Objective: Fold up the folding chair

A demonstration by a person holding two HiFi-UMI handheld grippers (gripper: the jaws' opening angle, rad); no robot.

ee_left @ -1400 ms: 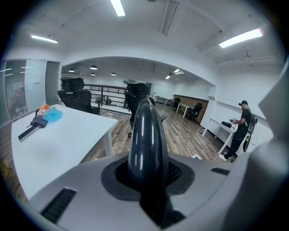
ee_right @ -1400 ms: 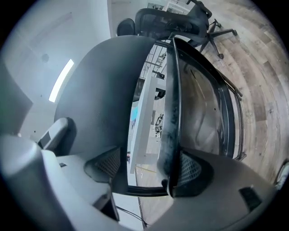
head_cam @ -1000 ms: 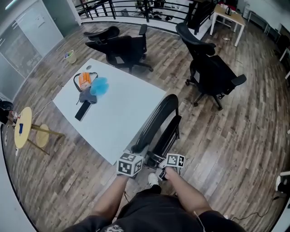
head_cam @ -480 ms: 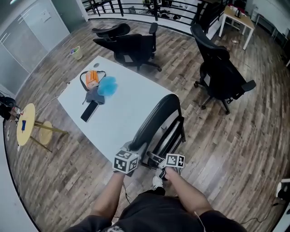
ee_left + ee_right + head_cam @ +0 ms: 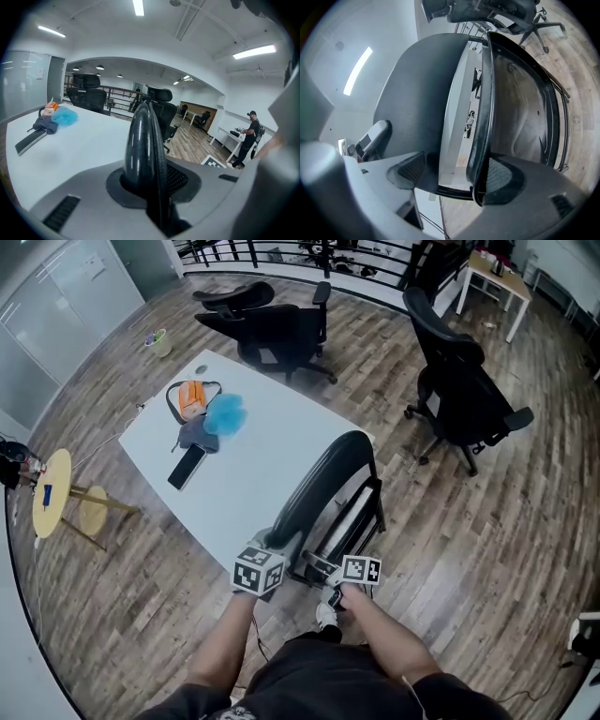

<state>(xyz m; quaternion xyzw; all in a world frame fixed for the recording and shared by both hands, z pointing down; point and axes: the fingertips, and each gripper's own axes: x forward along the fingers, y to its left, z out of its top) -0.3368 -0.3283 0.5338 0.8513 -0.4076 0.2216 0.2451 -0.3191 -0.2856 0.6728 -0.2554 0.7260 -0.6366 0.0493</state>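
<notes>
The left claw (image 5: 150, 183) is clamped on the thin, glossy black edge of the folding chair (image 5: 323, 486), with both mesh-faced pads pressed against it. The right claw (image 5: 457, 176) is also closed on the chair. One pad sits on a matt grey panel and the other on a rounded black rim, and a narrow slot of light shows between panel and rim. The chair stands upright and looks nearly flat, though I cannot tell whether seat and back quite meet.

In the head view the chair's curved top edge runs just beside the near right edge of the white tabletop (image 5: 258, 493), with little room on that side. To its right the wood plank floor (image 5: 487, 521) lies open.

Farther along the smooth tabletop lie a dark flat bar (image 5: 185, 466), a grey cloth (image 5: 194, 436), a fluffy blue tuft (image 5: 226, 414) and an orange item (image 5: 190, 399), all well apart from the chair.

A small round yellow side table (image 5: 50, 495) stands off to the left. Beyond the tabletop stand two black office chairs (image 5: 272, 329) (image 5: 459, 395), then a dark railing (image 5: 309, 253).
</notes>
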